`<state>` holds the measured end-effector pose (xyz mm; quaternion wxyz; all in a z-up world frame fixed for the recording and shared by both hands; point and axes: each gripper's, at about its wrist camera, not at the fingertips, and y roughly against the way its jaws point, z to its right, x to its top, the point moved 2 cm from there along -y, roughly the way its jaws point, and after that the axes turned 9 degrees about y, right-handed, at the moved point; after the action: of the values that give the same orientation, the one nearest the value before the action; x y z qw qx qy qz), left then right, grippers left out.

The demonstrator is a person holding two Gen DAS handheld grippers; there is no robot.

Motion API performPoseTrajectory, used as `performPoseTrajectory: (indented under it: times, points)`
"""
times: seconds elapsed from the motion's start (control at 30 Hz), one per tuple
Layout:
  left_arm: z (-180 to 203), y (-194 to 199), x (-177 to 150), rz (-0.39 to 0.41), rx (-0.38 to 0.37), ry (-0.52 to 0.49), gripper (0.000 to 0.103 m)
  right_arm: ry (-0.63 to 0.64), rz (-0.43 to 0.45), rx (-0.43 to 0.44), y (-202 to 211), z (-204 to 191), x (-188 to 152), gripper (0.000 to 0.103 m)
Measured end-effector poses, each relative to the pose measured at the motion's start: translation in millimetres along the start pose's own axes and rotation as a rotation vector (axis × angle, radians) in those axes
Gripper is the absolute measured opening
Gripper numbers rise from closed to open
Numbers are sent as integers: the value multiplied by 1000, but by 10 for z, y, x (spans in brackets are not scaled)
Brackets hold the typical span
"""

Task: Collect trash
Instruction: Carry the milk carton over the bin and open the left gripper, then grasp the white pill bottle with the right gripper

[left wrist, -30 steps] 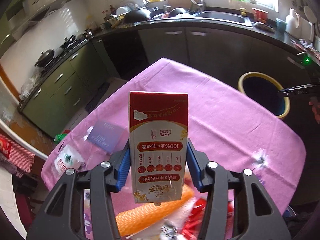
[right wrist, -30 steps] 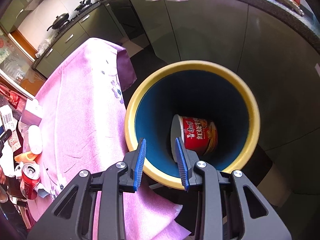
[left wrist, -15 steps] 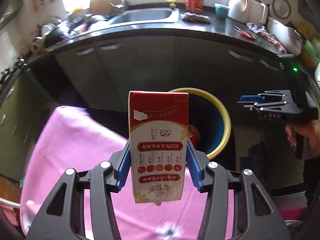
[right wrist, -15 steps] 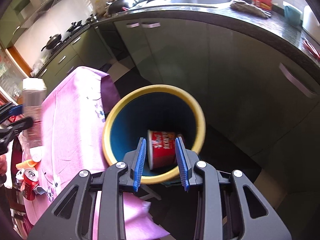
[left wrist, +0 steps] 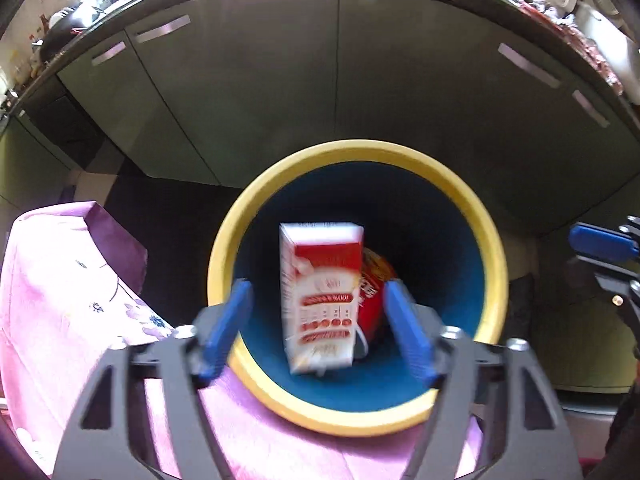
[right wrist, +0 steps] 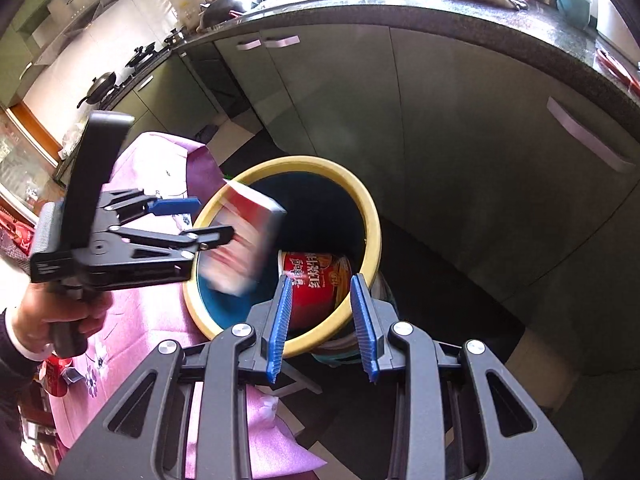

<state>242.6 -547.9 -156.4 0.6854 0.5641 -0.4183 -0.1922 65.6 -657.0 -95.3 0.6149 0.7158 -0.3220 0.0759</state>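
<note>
1. Left wrist view: the left gripper (left wrist: 316, 332) is opening, its blue pads (left wrist: 226, 330) clear of the milk carton (left wrist: 320, 300), which hangs blurred between them inside the mouth of the bin (left wrist: 494, 264).
2. Beside the carton, deeper in the bin, lies a red noodle cup (left wrist: 374, 284).
3. Right wrist view: the right gripper (right wrist: 322, 326) is partly parted and grasps nothing, above the bin's near rim.
4. A pink tablecloth (left wrist: 52, 280) borders the bin; green cabinets (left wrist: 260, 80) stand beyond.
</note>
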Motion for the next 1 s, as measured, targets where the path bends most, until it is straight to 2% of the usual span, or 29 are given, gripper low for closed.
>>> performPoseTrajectory:
  times: [0.13,0.27,0.4,0.53,0.6,0.63,0.67,0.7,0.87,1.0]
  points:
    - [-44,166,-23,11,-2,6,71,10,2,7,6,-36,1,31]
    - [-161,727,-109,93,-20,13,71,29,0,11,10,-116,-3,31]
    - [-476,1540,-405,209,-59,88,72,45,-4,20,-13,-216,-7,31]
    - [-894,2133,-851,276,-73,190,76,87,-17,33,-54,-432,34,31]
    - [-1190,2391,-1167,329,-38,243,80,115,-22,40,-69,-571,76,31]
    - [-1368,2518,-1350,362,-8,279,82,136,-23,43,-80,-674,108,34]
    - [-1505,2598,-1468,388,16,311,83,155,-23,47,-81,-774,117,42]
    - [-1703,2693,-1670,419,44,354,87,177,-24,53,-86,-901,139,43]
    - [-2460,2869,-2417,508,141,527,88,301,-63,140,-267,-1690,309,44]
    - [-2963,2917,-2866,549,279,616,88,429,-96,223,-436,-2483,409,44]
